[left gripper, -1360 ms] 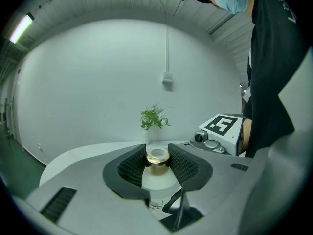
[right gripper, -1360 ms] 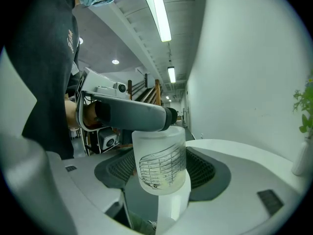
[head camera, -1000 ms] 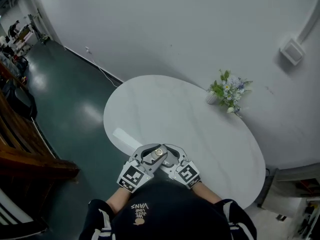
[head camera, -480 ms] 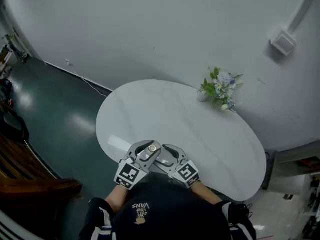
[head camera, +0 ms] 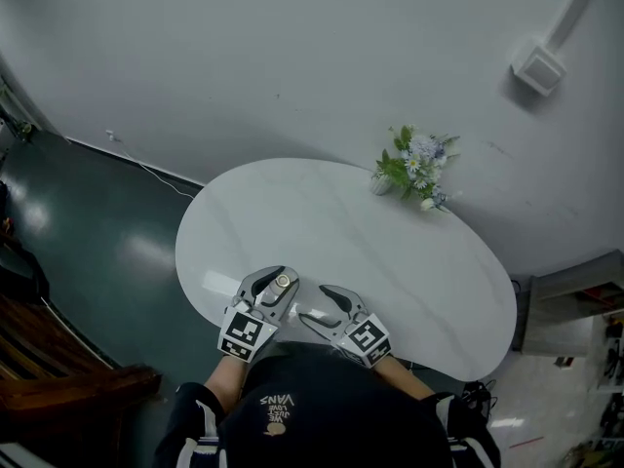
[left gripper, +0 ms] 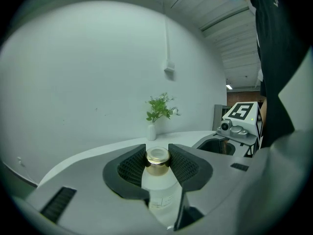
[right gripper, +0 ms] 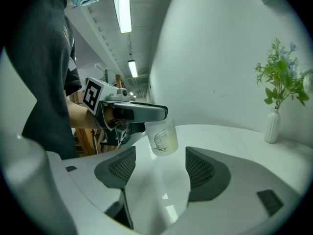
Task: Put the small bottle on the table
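Task thing: the small bottle (left gripper: 159, 182), frosted, with a gold cap and a line drawing printed on its side.
Left claw: the left gripper (head camera: 276, 279) is clamped on the small bottle. Its ribbed pads (left gripper: 133, 166) press either side of the gold cap and neck, and the body hangs below the jaws.
Right claw: the right gripper (right gripper: 160, 168) has its jaws spread wide, with nothing between them but bare table top.
Landmark: a white vase of flowers (head camera: 409, 169), green sprigs with small pale and blue blooms, stands at the far edge of the oval white table (head camera: 390, 256), close to the wall.
Bottle's place: across the table from the vase of flowers, over the near edge. In the right gripper view it tilts a little and its base looks clear of the top.
Claws' places: both are on the side of the table opposite the vase of flowers, just beside each other, with the left one's tips slightly nearer the vase.
Behind the vase: a plain pale wall with a small box (head camera: 538, 68) mounted high up, right of the flowers.
Far from the vase: dark green glossy floor (head camera: 88, 232) lies beyond the table's left end.
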Demonstrator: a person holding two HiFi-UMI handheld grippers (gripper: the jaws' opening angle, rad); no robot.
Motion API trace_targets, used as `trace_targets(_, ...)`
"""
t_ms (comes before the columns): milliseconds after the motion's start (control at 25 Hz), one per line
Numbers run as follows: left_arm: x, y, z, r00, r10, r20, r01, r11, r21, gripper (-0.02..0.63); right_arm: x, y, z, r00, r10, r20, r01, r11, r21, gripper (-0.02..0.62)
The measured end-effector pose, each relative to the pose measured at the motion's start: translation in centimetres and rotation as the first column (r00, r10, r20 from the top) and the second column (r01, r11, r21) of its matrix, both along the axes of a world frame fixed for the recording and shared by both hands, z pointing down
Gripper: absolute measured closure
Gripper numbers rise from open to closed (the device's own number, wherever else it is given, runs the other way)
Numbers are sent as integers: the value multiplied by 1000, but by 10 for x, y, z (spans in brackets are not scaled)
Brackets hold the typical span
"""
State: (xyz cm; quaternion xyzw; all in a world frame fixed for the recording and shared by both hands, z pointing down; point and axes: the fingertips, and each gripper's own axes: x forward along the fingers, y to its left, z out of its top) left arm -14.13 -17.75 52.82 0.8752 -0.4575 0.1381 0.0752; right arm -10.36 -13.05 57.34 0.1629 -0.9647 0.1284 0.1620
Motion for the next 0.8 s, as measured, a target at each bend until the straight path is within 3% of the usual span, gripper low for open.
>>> trace_targets(800,-21,-55,54,999,28,30,-26,997,-68,448,14,-39,18,987,140,-74,-143,989,-25,316)
